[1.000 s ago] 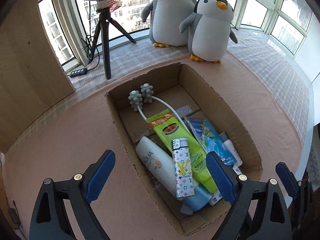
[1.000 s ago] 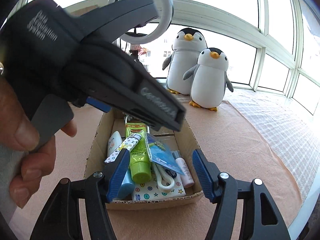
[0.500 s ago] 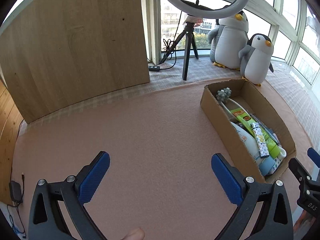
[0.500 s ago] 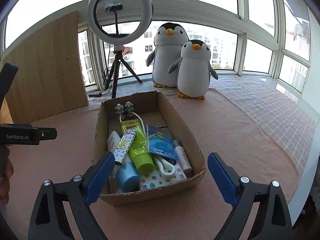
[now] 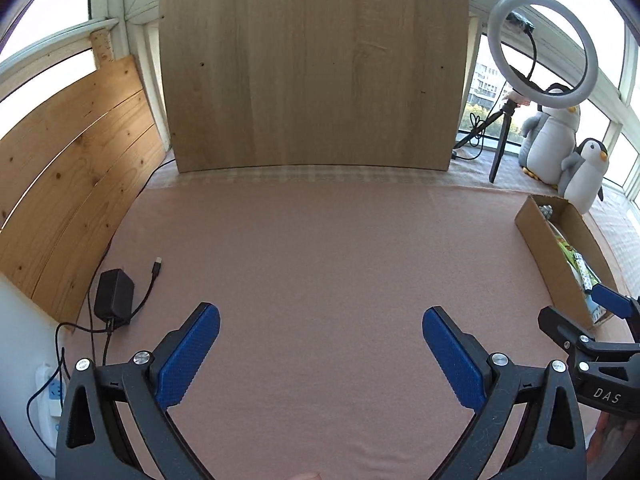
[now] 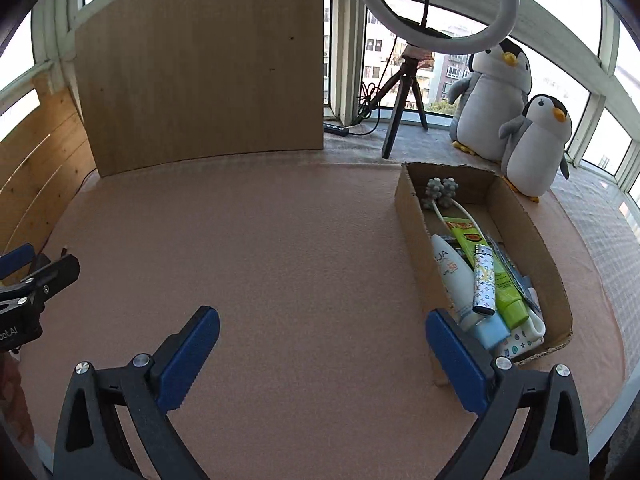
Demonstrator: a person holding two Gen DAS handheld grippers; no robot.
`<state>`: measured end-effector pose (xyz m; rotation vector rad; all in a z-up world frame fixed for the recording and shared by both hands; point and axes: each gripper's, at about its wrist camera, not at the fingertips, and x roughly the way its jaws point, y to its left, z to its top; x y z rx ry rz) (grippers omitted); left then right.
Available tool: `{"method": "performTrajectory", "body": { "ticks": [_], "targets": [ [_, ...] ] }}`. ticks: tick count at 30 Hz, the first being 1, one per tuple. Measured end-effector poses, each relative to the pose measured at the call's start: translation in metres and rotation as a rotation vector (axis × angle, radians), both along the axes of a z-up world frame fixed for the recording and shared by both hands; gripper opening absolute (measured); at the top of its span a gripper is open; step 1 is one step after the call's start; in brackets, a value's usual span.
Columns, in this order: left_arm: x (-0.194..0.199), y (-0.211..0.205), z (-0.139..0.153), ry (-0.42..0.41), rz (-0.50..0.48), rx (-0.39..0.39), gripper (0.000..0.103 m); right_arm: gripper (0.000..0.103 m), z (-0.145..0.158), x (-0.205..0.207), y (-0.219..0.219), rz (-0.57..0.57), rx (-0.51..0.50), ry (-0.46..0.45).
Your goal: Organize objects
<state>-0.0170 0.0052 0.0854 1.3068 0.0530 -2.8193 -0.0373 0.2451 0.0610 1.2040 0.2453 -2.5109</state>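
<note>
Pink felt covers the whole table, and a tall wooden board stands at the back, in front of the windows. At the right of the right wrist view lies the cardboard box, open on top and full of small toiletries. I think these are all light things. The white sunscreen tube and the green tube are soft and probably a little slippery, so the middle of the body seems the best place to take them. The patterned lighter, lying on top, is stiff and easy to pinch across its narrow sides.

The right gripper is spread wide over bare felt, beside the box, holding nothing. The left gripper is also wide apart and empty, with the box far at the right edge of its view.
</note>
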Motion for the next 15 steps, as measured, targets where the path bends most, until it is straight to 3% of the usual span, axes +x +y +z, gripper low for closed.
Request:
{"method": "performTrajectory", "body": {
  "ticks": [7, 15],
  "targets": [
    [0.025, -0.042, 0.009, 0.008, 0.053, 0.065, 0.103, 0.102, 0.005, 0.028, -0.053, 0.113, 0.003, -0.001],
    [0.02, -0.015, 0.012, 0.01, 0.005, 0.04, 0.103, 0.102, 0.007, 0.039, -0.055, 0.129, 0.029, 0.02]
  ]
}}
